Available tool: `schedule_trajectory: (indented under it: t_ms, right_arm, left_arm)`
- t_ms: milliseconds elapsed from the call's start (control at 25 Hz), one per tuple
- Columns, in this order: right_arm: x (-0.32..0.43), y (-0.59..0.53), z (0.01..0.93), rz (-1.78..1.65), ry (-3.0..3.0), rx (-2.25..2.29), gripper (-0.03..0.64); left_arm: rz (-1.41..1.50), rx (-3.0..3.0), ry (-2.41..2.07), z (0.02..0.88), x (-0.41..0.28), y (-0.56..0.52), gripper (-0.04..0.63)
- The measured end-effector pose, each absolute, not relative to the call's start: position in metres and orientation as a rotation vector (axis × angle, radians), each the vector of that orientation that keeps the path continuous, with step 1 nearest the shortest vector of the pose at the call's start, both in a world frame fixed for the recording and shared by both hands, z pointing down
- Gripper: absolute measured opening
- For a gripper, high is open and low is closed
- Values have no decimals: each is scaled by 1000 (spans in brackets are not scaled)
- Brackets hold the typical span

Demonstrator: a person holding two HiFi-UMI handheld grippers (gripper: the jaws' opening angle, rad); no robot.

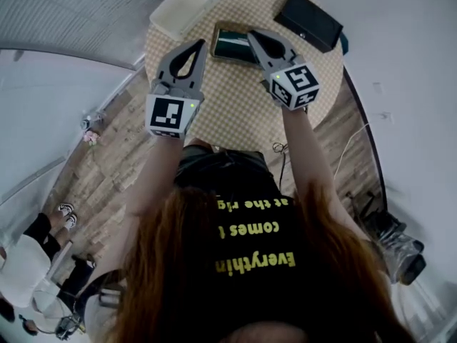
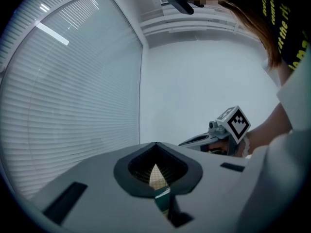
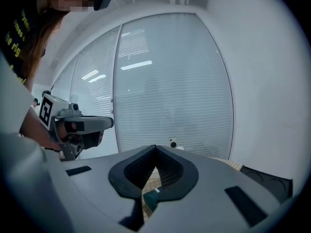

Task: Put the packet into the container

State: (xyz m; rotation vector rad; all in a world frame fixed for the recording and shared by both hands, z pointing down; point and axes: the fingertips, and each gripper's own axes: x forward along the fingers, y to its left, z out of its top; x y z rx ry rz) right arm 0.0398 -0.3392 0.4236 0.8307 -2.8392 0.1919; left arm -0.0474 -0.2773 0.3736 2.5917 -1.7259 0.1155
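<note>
Both grippers hang over the round worktop [image 1: 235, 113], which has a checked cloth on it. The left gripper [image 1: 202, 43] has its jaws pressed together with nothing between them. In its own view the tips [image 2: 155, 144] meet, and only the cloth and a sliver of green show through the gap behind them. The right gripper [image 1: 250, 33] also has its jaws pressed together and holds nothing [image 3: 155, 147].

The packet [image 1: 230, 46], dark green with a tan edge, lies flat on the worktop between the two grippers' tips. In the head view the right gripper's tip overlaps the packet's right end; I cannot tell whether it touches. The left gripper's tip is just beside the packet's left edge.

The container [image 1: 178, 9], a pale translucent box, stands at the far left edge of the worktop, apart from the packet and beyond the left gripper. A black box [image 1: 308, 20] lies at the far right edge, and its corner shows in the right gripper view [image 3: 267, 178]. A second person's legs [image 1: 50, 227] show on the wooden floor at lower left.
</note>
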Motion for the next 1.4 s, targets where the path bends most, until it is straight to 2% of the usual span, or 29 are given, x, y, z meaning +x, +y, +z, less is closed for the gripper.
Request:
schedule_trajectory:
  t_ms: [1400]
  right_arm:
    - [47,-319,368,152,-2919,988,15]
  left_arm:
    - [76,2570,-1721,378,-58,-290,0]
